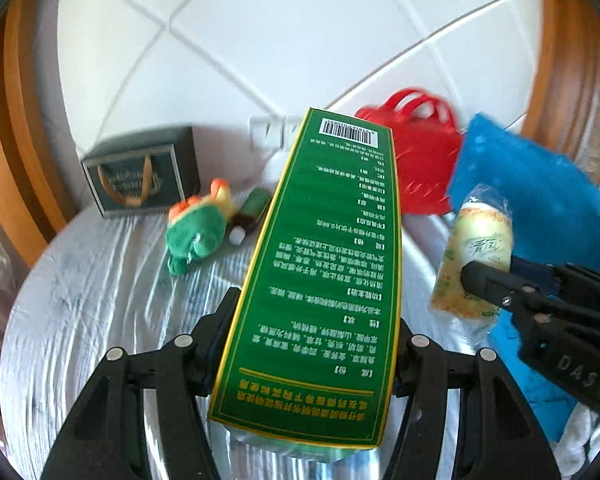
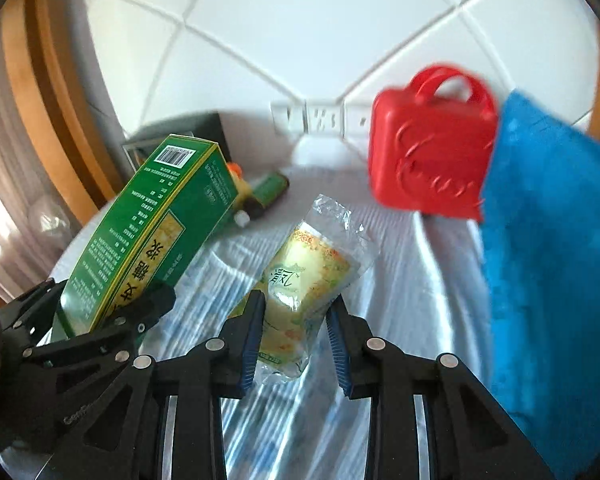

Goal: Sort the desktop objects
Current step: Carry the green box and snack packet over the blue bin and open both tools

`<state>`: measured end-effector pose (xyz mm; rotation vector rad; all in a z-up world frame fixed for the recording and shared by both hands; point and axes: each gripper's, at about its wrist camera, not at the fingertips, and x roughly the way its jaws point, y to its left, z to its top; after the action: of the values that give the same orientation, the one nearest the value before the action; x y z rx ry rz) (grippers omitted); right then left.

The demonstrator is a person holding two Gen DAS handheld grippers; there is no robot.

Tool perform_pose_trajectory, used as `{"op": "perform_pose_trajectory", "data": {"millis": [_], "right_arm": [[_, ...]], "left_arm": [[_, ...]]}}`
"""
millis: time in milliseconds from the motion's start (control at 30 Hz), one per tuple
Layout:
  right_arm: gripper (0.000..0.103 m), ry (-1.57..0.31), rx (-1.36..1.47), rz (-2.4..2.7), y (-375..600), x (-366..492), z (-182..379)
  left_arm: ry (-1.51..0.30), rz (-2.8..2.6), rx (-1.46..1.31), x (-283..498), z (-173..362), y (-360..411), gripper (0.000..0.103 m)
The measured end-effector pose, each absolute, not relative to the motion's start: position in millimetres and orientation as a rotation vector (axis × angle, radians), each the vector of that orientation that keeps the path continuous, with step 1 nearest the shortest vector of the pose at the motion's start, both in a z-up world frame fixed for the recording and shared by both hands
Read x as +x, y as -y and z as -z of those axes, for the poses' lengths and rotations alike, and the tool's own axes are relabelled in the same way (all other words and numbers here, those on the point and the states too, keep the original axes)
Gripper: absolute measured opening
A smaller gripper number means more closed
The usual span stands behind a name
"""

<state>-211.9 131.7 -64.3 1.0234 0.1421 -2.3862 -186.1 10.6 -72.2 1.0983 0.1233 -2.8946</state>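
Note:
My left gripper is shut on a long green medicine box and holds it above the table; the box also shows at the left of the right wrist view. My right gripper is shut on a yellow tissue pack in clear wrap, held above the table; the pack shows in the left wrist view. A green plush frog and a small green bottle lie on the table behind the box.
A red plastic case with handles stands at the back by the wall. A blue cloth hangs at the right. A dark gift box stands at the back left. The table has a white wrinkled cover. Wall sockets sit behind.

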Motion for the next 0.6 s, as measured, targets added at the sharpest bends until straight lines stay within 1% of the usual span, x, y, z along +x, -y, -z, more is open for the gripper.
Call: {"op": "perform_pose_trajectory", "data": {"millis": [167, 300, 400, 600], "right_arm": [[0.031, -0.093, 0.867, 2.478, -181, -164, 13], [0.031, -0.071, 0.777, 2.555, -229, -140, -15], [0.031, -0.023, 0.734, 2.634, -284, -129, -30], [0.031, 0.069, 0.663, 2.788, -404, -114, -50]], "left_arm": [[-0.095, 2.985, 0.974, -144, 31, -45, 0.059], [-0.077, 3.062, 0.901, -124, 6, -89, 0.059], [-0.064, 3.135, 0.854, -115, -13, -132, 0.059], [0.035, 3.294, 0.807, -106, -46, -246, 0.059]]}}
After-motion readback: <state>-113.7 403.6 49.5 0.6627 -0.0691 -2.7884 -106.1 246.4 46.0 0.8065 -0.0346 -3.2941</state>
